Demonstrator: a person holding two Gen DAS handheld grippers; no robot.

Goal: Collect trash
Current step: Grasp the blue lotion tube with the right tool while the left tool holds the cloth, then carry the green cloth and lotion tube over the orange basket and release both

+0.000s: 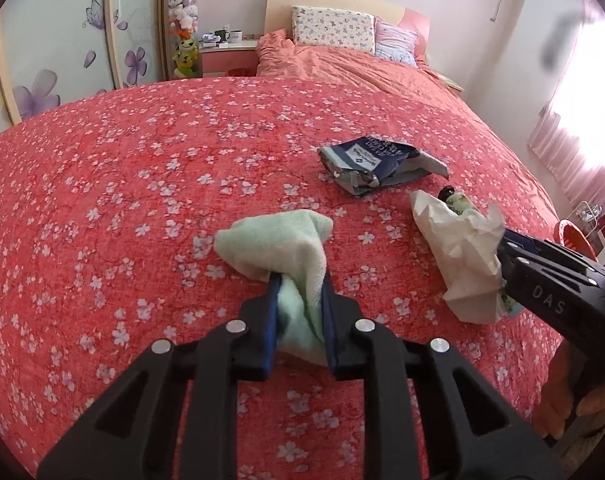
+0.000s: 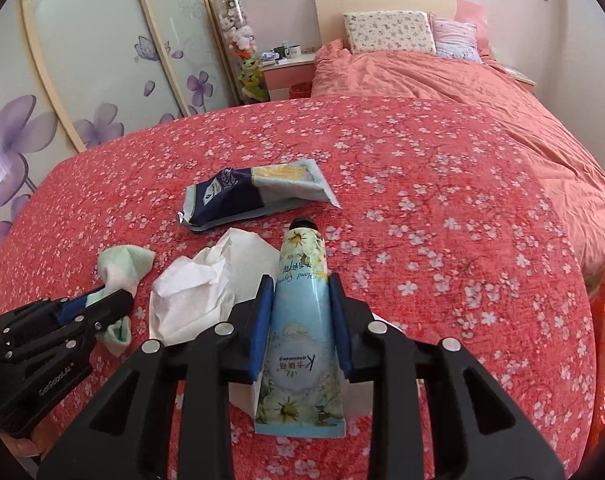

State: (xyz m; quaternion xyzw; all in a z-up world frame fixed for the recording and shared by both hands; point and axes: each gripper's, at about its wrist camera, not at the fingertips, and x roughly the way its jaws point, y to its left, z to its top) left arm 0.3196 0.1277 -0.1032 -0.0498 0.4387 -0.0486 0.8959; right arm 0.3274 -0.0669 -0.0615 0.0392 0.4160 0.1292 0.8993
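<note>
We work over a wide bed [image 1: 142,184] covered in a red spread with small white blossoms, and most of it lies bare ahead of us and to the left, up to the rumpled pink duvet [image 2: 442,76] and pillows [image 1: 334,28] near the headboard. To the left the bed's edge drops off toward wardrobe doors [image 2: 102,60] printed with purple flowers; to the right the spread falls away near a bright curtained window [image 1: 574,136]. Our left gripper [image 1: 300,280] has its fingers clenched on a pale green cloth [image 1: 278,244], which bunches out beyond the tips and rests on the bed. Our right gripper [image 2: 300,284] holds a hand cream tube [image 2: 300,320] between its blue pads, black cap pointing away, its light blue body printed with white daisies. A crumpled white tissue [image 2: 206,284] lies just beside the tube on the left and seems to run beneath it, though the fingers hide that part. Farther on, a flattened navy and grey packet [image 2: 246,196] lies on the spread, apart from both grippers.
</note>
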